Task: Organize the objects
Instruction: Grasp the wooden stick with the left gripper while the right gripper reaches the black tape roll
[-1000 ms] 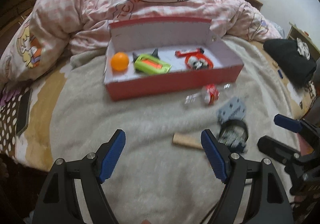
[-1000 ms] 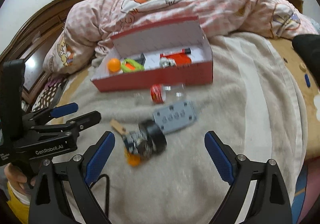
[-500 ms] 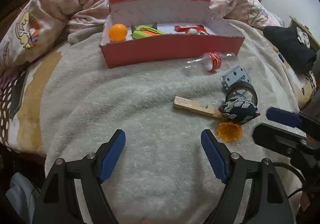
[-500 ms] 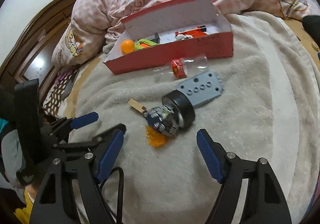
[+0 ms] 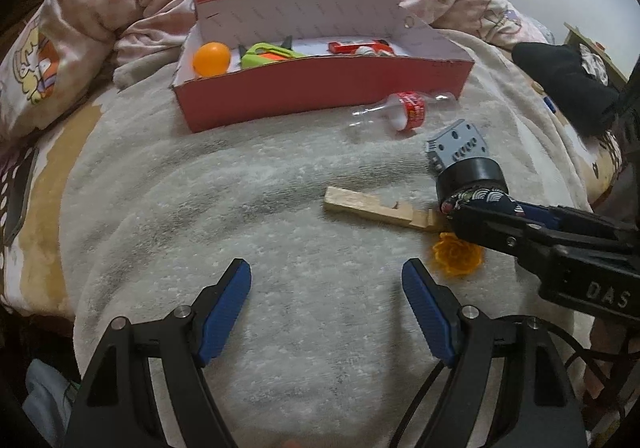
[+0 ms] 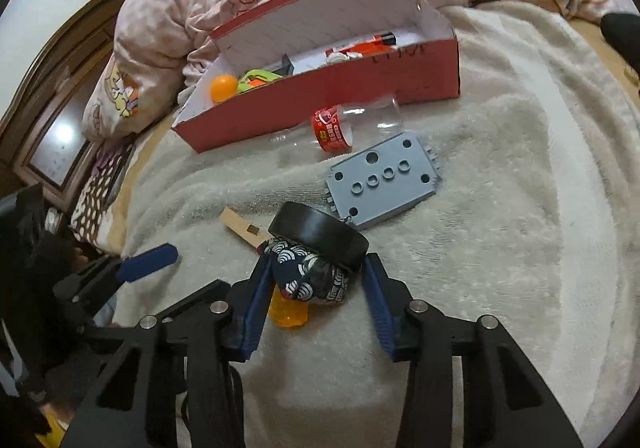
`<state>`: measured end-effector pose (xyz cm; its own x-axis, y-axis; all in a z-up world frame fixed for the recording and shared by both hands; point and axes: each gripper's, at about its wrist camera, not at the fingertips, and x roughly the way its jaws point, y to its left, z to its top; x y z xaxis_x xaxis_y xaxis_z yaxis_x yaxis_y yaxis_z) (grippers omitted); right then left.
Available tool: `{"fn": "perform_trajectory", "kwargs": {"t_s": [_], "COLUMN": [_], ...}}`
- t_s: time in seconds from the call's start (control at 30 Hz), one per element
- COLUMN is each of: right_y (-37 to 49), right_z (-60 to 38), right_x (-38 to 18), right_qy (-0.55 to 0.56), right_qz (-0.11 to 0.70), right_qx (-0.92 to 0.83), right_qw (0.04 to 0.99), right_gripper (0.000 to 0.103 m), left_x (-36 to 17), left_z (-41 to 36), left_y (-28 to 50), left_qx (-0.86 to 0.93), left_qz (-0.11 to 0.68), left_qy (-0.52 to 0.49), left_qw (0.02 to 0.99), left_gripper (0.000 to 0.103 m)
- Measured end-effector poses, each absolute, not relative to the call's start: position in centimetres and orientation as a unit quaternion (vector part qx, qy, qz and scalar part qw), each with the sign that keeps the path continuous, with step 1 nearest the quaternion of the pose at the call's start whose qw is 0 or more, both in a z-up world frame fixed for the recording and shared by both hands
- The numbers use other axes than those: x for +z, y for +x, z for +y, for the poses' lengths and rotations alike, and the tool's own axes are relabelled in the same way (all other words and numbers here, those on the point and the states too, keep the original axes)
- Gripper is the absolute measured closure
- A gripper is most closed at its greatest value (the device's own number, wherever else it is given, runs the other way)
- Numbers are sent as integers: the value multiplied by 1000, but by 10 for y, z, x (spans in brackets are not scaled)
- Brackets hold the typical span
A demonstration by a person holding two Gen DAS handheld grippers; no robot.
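The red box (image 5: 320, 91) already holds an orange ball (image 5: 212, 59) and toys. The right gripper (image 6: 316, 284) narrows around the patterned pouch (image 6: 308, 276), not clearly gripping; bottle (image 6: 344, 123), grey plate (image 6: 384, 179), tape roll (image 6: 320, 236) remain. The left gripper (image 5: 326, 300) gapes wide.

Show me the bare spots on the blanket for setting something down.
Free: the wide blanket stretch between the red box, the wooden stick and the left gripper; also right of the grey plate. Crowded: the cluster at the right gripper, with patterned pouch, black tape roll, orange flower and plastic bottle.
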<state>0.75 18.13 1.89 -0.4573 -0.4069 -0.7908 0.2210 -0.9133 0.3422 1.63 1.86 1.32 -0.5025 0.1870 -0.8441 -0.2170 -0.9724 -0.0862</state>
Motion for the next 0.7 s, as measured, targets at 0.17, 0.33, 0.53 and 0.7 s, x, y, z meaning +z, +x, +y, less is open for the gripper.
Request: {"fn": "perform_trajectory", "kwargs": {"t_s": [0.17,0.33,0.53,0.7], "right_y": [14,-2,-12,-2], "right_z": [193,206,206,193], "right_x": [29,22,21,27], "right_qy": [480,519,540,531], "right_qz": [-126,-168,-106,0], "right_qx": [-841,-805,-805,-819], "right_qw": [215,232,223,220], "right_gripper": [57,57,56,42], "left_x": [15,17,18,19], "left_z": [23,28,36,43], "left_y": [16,12,0,-6], "left_qx": [867,866,868,867], "left_qz": [14,13,21,28], "left_qy": [-480,-477,-476,-471], "left_qw": [134,148,143,159], "left_gripper": [24,24,24,24]}}
